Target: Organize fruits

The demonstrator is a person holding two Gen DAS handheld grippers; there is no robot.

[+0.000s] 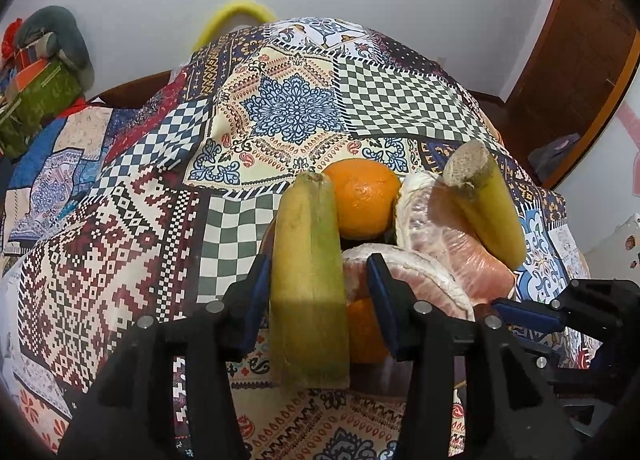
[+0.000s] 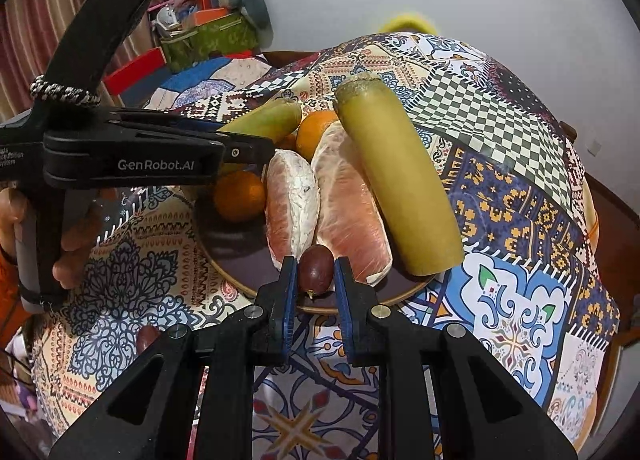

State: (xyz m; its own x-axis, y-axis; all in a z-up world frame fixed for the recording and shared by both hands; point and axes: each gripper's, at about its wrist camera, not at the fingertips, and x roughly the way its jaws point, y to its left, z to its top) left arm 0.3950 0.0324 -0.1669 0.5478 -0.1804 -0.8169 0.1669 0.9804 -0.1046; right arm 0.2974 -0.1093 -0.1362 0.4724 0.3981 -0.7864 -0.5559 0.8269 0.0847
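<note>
Right wrist: right gripper [image 2: 316, 280] straddles (loosely) brown fruit [image 2: 316, 268]

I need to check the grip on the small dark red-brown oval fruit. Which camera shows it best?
The right wrist view: the small dark red-brown oval fruit sits at the near rim of the round dark plate, between the right gripper's blue fingers, unobstructed. The left wrist view does not show it; sugarcane and pomelo fill that frame.
</note>
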